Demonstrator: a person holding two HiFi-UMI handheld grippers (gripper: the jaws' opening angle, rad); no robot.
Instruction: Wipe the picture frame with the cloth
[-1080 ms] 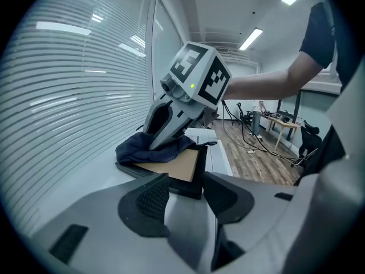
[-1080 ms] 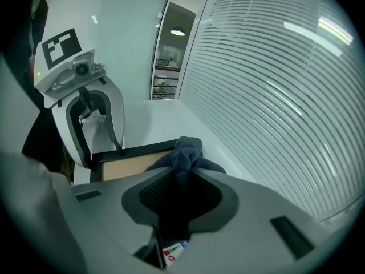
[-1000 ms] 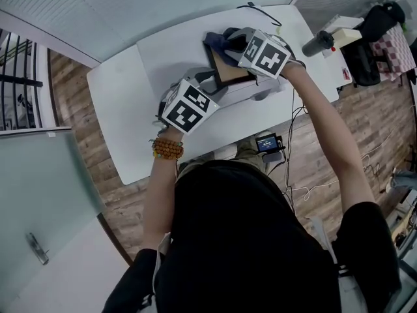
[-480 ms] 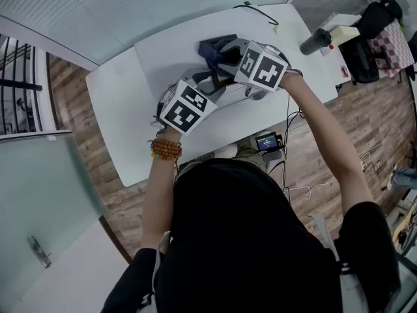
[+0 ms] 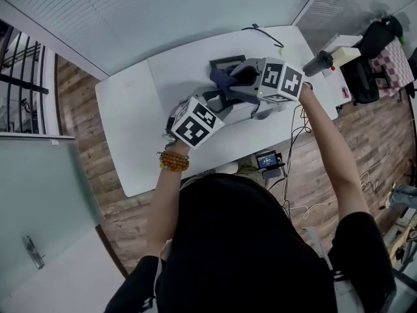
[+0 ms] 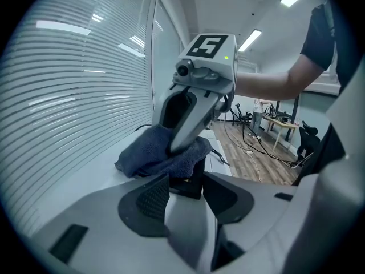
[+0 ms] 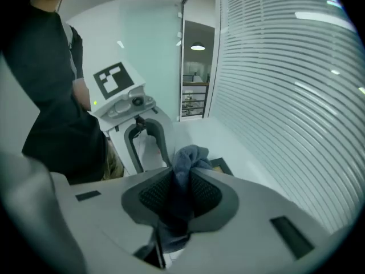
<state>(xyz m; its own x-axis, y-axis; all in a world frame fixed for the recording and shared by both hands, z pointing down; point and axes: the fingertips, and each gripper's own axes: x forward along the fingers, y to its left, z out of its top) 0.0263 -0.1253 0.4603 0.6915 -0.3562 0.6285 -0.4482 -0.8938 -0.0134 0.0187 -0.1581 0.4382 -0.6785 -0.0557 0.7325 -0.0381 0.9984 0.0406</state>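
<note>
Largely, picture frame (image 5: 227, 62) beneath dark cloth (image 5: 220, 81).

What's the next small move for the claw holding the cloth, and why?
Probably slide the right claw sideways so the cloth rubs along the picture frame. The cloth is pinched in that claw and draped over the frame, and the left claw grips the frame, steadying it.

Bright even ceiling light, soft shadows, sharp focus, fisheye-warped edges (dark corners)
</note>
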